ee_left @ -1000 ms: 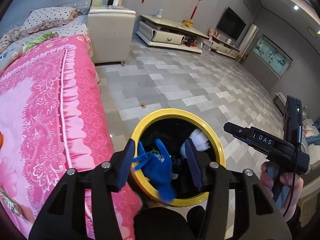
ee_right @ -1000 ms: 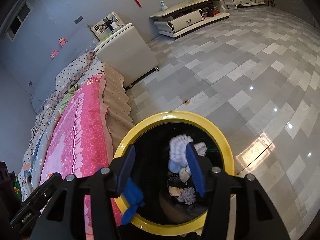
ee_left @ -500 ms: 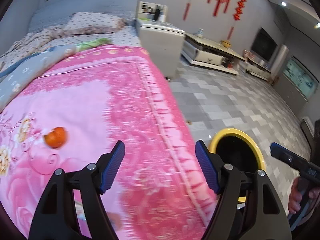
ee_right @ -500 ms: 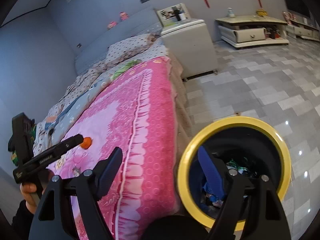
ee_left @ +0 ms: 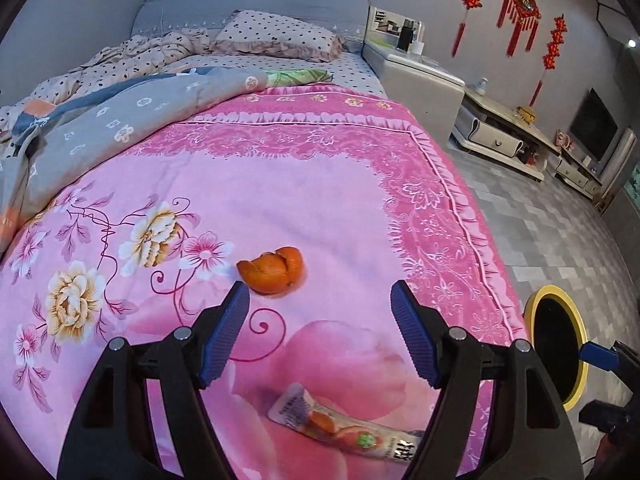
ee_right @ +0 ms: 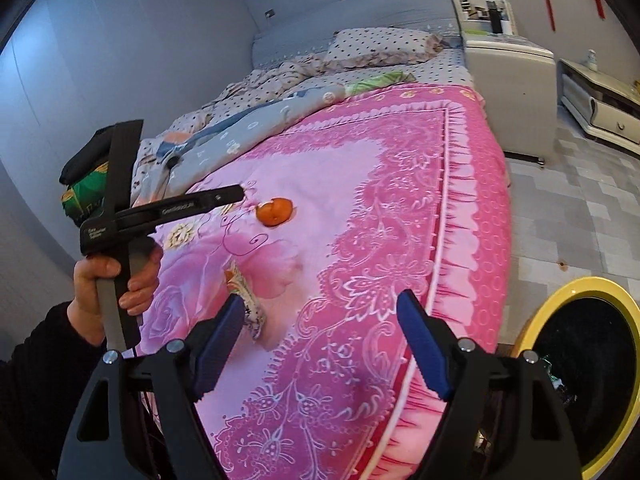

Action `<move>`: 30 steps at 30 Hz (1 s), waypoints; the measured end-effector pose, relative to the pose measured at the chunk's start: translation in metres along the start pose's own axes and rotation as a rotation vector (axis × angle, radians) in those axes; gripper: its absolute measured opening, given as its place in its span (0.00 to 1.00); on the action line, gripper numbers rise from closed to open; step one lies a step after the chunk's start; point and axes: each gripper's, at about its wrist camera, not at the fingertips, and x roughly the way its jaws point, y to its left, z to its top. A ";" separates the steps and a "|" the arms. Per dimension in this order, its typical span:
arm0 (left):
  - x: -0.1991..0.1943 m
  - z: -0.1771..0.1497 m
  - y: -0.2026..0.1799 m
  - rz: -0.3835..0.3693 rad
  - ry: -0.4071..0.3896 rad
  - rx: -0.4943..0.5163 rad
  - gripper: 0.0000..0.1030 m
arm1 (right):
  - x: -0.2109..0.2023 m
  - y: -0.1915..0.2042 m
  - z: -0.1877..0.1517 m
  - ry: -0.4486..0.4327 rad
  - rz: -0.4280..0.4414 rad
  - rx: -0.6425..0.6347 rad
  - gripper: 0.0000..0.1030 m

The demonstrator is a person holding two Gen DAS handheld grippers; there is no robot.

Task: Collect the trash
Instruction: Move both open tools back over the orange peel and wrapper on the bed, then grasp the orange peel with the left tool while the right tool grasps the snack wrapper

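An orange peel (ee_left: 273, 272) lies on the pink bedspread (ee_left: 328, 208), just beyond my open, empty left gripper (ee_left: 320, 330). A crumpled snack wrapper (ee_left: 344, 432) lies on the spread below and between the left gripper's fingers. In the right wrist view the peel (ee_right: 274, 210) and the wrapper (ee_right: 246, 304) show left of my open, empty right gripper (ee_right: 322, 340), which hovers over the bed's right border. The yellow-rimmed bin (ee_right: 588, 376) stands on the floor by the bed, with trash inside; it also shows in the left wrist view (ee_left: 558, 344).
A grey-blue quilt (ee_left: 120, 120) and spotted pillows (ee_left: 276, 36) lie at the head of the bed. A white bedside cabinet (ee_right: 508, 76) and a low TV stand (ee_left: 504, 136) stand on the tiled floor (ee_left: 560, 232). The left hand-held gripper (ee_right: 120, 216) shows in the right view.
Both grippers swung from above the bin to over the bed. The blue and white trash they held went into the bin, and both jaws opened wide.
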 end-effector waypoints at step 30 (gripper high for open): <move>0.130 0.008 0.035 0.029 0.123 0.026 0.42 | 0.152 0.074 -0.015 0.274 0.025 -0.226 0.27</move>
